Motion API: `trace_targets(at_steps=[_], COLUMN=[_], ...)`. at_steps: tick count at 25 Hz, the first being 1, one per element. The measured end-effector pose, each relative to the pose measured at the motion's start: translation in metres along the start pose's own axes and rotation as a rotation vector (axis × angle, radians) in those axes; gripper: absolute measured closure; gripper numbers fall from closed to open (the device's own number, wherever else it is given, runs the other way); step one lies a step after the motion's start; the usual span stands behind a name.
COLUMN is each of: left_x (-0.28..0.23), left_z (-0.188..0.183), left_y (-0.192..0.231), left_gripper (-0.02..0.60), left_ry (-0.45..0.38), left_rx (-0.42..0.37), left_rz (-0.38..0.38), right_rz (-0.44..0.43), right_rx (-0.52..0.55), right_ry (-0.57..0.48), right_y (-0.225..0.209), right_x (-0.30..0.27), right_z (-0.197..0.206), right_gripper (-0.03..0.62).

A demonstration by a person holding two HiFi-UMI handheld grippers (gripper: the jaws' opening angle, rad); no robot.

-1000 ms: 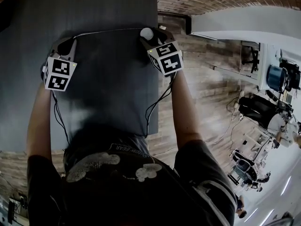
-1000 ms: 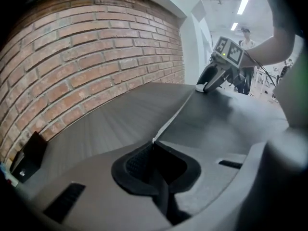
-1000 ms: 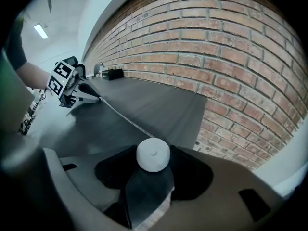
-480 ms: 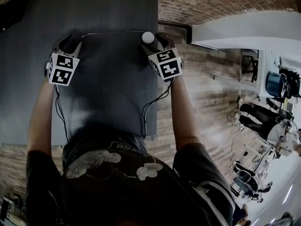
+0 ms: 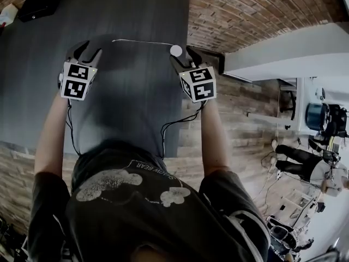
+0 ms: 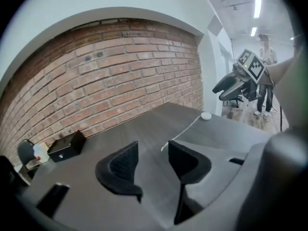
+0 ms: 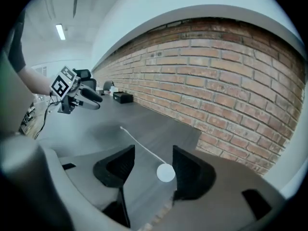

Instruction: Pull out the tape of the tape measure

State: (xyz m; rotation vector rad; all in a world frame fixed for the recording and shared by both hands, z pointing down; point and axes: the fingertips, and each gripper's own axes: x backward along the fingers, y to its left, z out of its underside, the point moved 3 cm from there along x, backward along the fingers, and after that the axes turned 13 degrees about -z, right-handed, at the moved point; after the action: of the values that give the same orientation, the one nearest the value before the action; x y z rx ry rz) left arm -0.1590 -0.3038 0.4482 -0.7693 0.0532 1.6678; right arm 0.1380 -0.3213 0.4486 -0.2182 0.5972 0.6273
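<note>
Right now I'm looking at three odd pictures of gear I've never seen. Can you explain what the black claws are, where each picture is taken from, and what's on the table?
There is no machine here. A person holds a pair of tongs in each hand, and each pair carries a cube with square markers. One picture comes from a camera on the person's head, looking down. The other two come from cameras riding on the left tongs and the right tongs. On the dark table lies a small round white tape measure, with its thin tape pulled out toward the left tongs. A black box sits near the brick wall. Both tongs have just been opening and hold nothing. The tape measure shows between the right pair, untouched.
</note>
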Motion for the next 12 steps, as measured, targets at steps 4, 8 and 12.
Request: trace_targets(at_steps=[4, 8, 12], left_x=[0.050, 0.102, 0.152], left_z=[-0.001, 0.000, 0.009], left_y=[0.010, 0.015, 0.018], left_gripper=[0.380, 0.408, 0.450], left_ry=[-0.043, -0.097, -0.170], left_rx=[0.070, 0.137, 0.237], left_rz=[-0.088, -0.184, -0.263], right_rz=[-0.045, -0.105, -0.167], right_rx=[0.066, 0.143, 0.216], right_ry=[-0.084, -0.134, -0.157], right_y=[0.027, 0.059, 0.093], right_x=[0.015, 0.029, 0.030], right_z=[-0.031, -0.052, -0.066], right_gripper=[0.332, 0.420, 0.464])
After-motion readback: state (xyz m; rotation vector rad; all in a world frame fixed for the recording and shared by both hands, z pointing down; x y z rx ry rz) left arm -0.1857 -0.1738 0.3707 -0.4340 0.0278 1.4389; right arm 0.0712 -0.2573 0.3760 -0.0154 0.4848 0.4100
